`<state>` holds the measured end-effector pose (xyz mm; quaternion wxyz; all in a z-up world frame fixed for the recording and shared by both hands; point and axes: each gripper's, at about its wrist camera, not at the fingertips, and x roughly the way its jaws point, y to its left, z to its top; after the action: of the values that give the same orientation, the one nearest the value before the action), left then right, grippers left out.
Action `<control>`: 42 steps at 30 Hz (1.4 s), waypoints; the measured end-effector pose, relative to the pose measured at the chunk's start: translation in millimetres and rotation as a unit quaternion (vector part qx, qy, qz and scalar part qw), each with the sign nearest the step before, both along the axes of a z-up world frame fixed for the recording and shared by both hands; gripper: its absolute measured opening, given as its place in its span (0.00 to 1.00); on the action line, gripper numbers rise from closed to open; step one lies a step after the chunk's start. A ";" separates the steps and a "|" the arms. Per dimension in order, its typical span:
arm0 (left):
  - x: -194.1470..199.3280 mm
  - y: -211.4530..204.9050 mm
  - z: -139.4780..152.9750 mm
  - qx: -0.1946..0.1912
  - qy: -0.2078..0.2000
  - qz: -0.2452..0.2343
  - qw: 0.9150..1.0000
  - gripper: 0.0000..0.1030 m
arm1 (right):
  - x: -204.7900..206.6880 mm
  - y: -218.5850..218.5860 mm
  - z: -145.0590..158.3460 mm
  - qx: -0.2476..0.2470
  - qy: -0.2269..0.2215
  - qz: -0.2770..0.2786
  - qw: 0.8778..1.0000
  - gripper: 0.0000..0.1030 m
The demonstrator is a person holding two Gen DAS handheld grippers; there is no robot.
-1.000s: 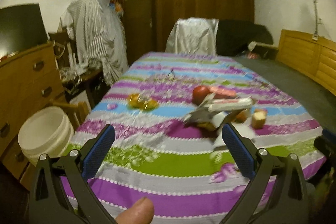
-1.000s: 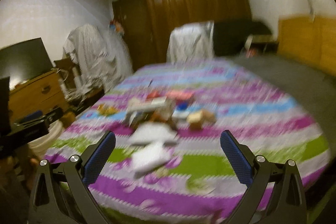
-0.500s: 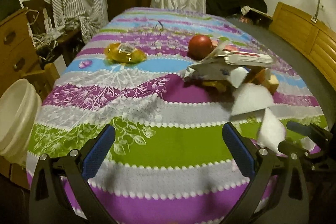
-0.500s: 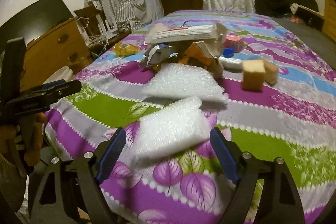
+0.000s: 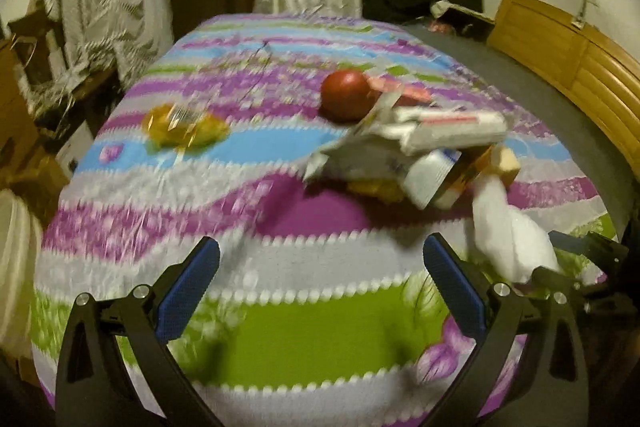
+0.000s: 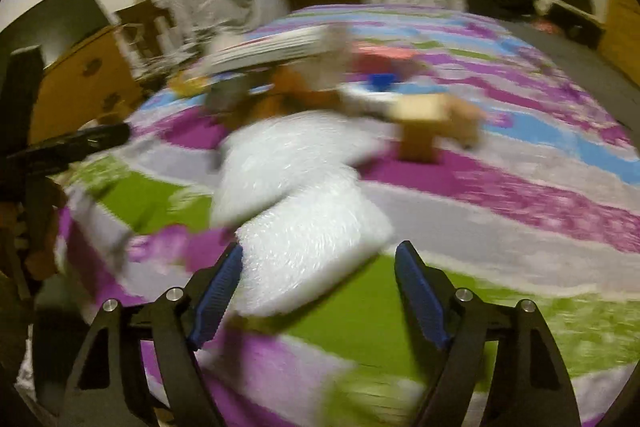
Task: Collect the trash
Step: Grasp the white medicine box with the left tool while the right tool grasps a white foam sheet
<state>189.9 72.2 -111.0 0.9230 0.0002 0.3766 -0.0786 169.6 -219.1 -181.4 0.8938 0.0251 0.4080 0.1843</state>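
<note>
A heap of trash lies on the striped cloth: a crumpled carton and paper pile (image 5: pixel 404 151), a yellow wrapper (image 5: pixel 182 125), and white bubble-wrap sheets (image 6: pixel 296 195). My right gripper (image 6: pixel 318 291) is open, its jaws either side of the near end of the front bubble-wrap sheet (image 6: pixel 312 239). That sheet also shows in the left wrist view (image 5: pixel 508 239). My left gripper (image 5: pixel 320 283) is open and empty above the green stripe, short of the pile.
A red apple (image 5: pixel 346 99) and tan blocks (image 6: pixel 422 125) lie by the pile. A white bucket (image 5: pixel 12 259) stands left of the table (image 5: pixel 328 339), near a wooden dresser (image 6: pixel 80 83). A wooden headboard (image 5: pixel 568 67) is at the right.
Both grippers moved forward over the table. My right gripper's jaws narrowed a little around the front bubble-wrap sheet. The views are blurred by motion.
</note>
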 end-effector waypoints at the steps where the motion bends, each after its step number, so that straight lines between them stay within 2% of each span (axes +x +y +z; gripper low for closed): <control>1: 3.8 -4.0 5.8 0.003 -0.008 -0.011 1.000 0.95 | -0.2 -7.5 -0.6 0.007 0.001 -0.006 1.000 0.76; 6: 38.4 -41.0 41.8 0.011 -0.054 -0.086 0.995 0.95 | -3.7 -23.0 7.4 0.074 0.004 -0.019 0.997 0.77; 9: 74.9 -68.6 49.5 0.016 -0.056 -0.101 0.993 0.95 | -5.9 -18.5 6.0 0.107 0.008 -0.013 0.994 0.77; 12: 108.5 -88.2 37.9 0.023 -0.024 -0.106 0.994 0.95 | -12.0 -9.7 -0.8 0.112 0.018 -0.011 0.993 0.77; 14: 124.5 -91.9 16.2 0.021 0.031 -0.122 0.992 0.95 | -15.4 -7.1 -3.9 0.110 0.021 -0.010 0.994 0.77; 17: 111.3 -78.3 -1.3 -0.031 0.083 -0.161 0.983 0.95 | -17.8 -10.7 -5.0 0.110 0.021 -0.011 0.994 0.77; 18: 103.2 -75.5 -4.8 -0.032 0.088 -0.169 0.981 0.95 | -18.9 -13.0 -4.8 0.110 0.020 -0.014 0.994 0.77; 20: 81.0 -70.1 -17.9 -0.016 0.105 -0.186 0.977 0.95 | -19.9 -16.8 -5.7 0.111 0.018 -0.017 0.993 0.77; 21: 61.4 -66.0 -26.1 0.013 0.105 -0.192 0.976 0.95 | -20.5 -18.1 -5.5 0.112 0.017 -0.019 0.993 0.77; 22: 50.1 -61.2 -27.6 0.025 0.102 -0.198 0.975 0.95 | -21.4 -18.9 -4.8 0.113 0.016 -0.019 0.993 0.77; 24: 22.5 -45.2 -28.4 0.018 0.111 -0.213 0.970 0.95 | -23.7 -20.6 -2.7 0.115 0.012 -0.018 0.993 0.77; 27: -12.3 -20.9 -16.0 0.005 0.090 -0.225 0.970 0.95 | -25.6 -24.6 -1.9 0.129 0.014 -0.019 0.991 0.77; 29: -22.9 -8.2 -0.6 0.007 0.063 -0.218 0.974 0.95 | -22.8 -26.7 -0.7 0.147 0.022 -0.022 0.989 0.77; 32: -15.6 -8.1 18.3 0.031 0.021 -0.209 0.977 0.95 | -11.7 -22.9 0.7 0.159 0.042 -0.029 0.986 0.77; 34: -1.4 -14.2 26.4 0.041 0.005 -0.217 0.975 0.95 | -0.1 -16.9 0.2 0.148 0.052 -0.039 0.987 0.77; 36: 12.2 -23.9 29.9 0.044 0.008 -0.240 0.970 0.95 | 9.5 -13.6 -3.0 0.148 0.063 -0.052 0.986 0.76; 38: 28.5 -40.2 29.9 0.064 0.007 -0.261 0.963 0.95 | 15.7 -9.4 -7.5 0.134 0.068 -0.055 0.987 0.72; 39: 30.2 -47.3 30.1 0.072 0.004 -0.271 0.960 0.95 | 18.8 -6.9 -10.7 0.123 0.071 -0.055 0.988 0.66; 42: 39.4 -78.0 27.7 0.111 -0.002 -0.322 0.940 0.95 | 20.4 -10.6 -16.3 0.113 0.069 -0.054 0.990 0.54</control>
<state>229.4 -5.8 -83.3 0.8431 0.2244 0.3609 -0.3297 190.0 -229.7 -197.7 0.8635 0.1610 0.4435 0.1781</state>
